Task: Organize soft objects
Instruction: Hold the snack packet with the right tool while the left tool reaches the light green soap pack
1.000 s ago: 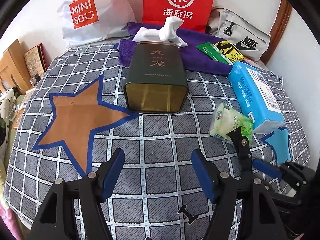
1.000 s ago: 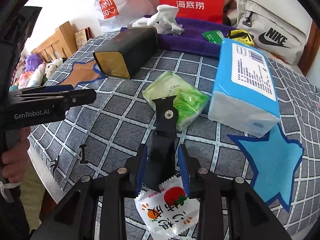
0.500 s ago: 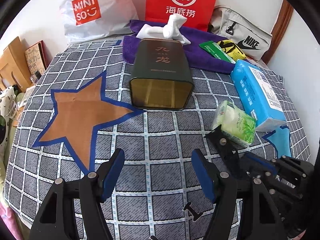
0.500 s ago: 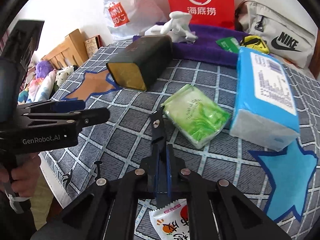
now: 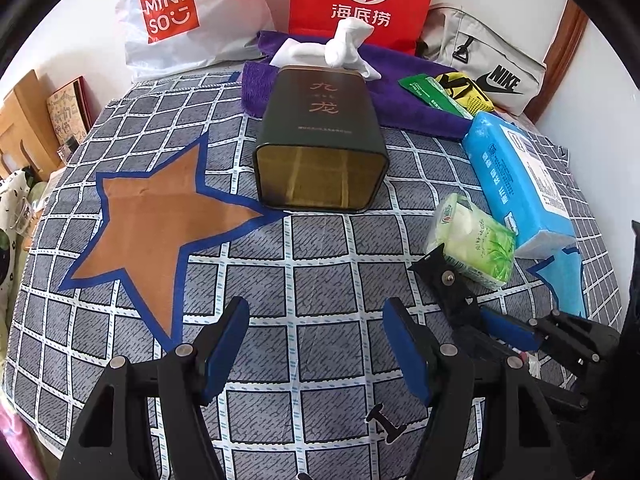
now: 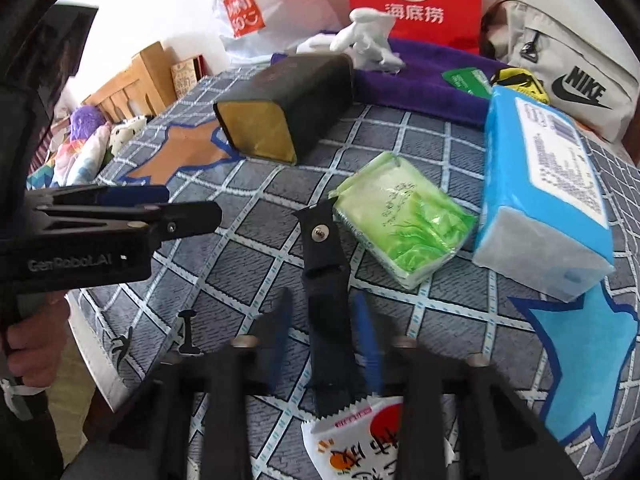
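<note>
A black strap [image 6: 324,280] lies on the checked bedcover, its far end touching a green tissue pack [image 6: 404,216]. My right gripper [image 6: 322,304] straddles the strap; its jaws are opening, and a small gap shows between the blurred blue pads and the strap on each side. A snack packet [image 6: 356,436] lies under that gripper. In the left wrist view my left gripper [image 5: 316,320] hovers open over bare cover with nothing between its fingers. The strap [image 5: 444,280] and green pack [image 5: 476,244] sit to its right. A blue tissue pack [image 6: 548,184] lies beside the green one.
A dark tin [image 5: 320,140] lies on its side, open end toward me. Behind it are a purple towel [image 5: 416,100], a white cloth [image 5: 340,52], two shopping bags and a grey pouch [image 5: 488,64]. The bed edge drops off at left, where a hand [image 6: 32,340] holds the left gripper.
The right gripper's jaws clamped onto the black strap, then parted slightly. The strap's far end swung left off the green pack's top. The left gripper kept still.
</note>
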`<state>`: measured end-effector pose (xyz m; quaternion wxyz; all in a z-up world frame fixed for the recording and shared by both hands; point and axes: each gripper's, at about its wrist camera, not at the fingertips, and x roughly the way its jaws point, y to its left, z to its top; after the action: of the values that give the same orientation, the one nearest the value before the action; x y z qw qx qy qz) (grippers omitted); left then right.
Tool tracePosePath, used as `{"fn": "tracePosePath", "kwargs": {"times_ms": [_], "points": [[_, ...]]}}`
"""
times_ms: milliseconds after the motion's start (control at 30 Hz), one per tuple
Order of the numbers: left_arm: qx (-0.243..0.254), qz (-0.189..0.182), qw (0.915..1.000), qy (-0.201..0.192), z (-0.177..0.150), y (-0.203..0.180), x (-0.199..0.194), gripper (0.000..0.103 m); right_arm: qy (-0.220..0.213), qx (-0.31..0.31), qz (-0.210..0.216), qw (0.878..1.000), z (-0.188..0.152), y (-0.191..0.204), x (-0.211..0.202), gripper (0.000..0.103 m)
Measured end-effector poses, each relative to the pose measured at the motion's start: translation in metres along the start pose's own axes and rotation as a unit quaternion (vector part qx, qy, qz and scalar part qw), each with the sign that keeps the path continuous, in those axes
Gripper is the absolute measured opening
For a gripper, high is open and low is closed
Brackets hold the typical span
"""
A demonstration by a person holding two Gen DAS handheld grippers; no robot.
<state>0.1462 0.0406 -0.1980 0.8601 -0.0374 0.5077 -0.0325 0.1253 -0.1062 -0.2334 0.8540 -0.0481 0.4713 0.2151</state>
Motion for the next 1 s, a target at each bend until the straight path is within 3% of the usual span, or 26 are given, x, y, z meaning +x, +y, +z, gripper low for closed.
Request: {"fn": "tracePosePath", "kwargs": {"times_ms": [300, 467, 933, 1000], "points": [[-0.005, 0.000, 1.0000, 0.006, 0.002, 0.003, 0.004, 0.068, -0.053, 0.037, 0.029, 0.997, 0.009, -0.016, -0.032, 0.019], [0.000, -0.010, 0.9999, 0.012, 0.003, -0.007, 0.006, 0.068, -0.075, 0.045, 0.016, 0.996, 0.006, -0.030, -0.055, 0.019], [0.026, -0.038, 0.9981, 0.041, -0.002, -0.072, 0.021, 0.068, -0.039, 0.074, -0.028, 0.996, -0.037, -0.090, -0.060, 0.019], [0.028, -0.036, 0.9978, 0.048, -0.002, -0.081, 0.025, 0.074, -0.038, 0.077, -0.032, 0.996, -0.041, -0.094, -0.059, 0.019]]}}
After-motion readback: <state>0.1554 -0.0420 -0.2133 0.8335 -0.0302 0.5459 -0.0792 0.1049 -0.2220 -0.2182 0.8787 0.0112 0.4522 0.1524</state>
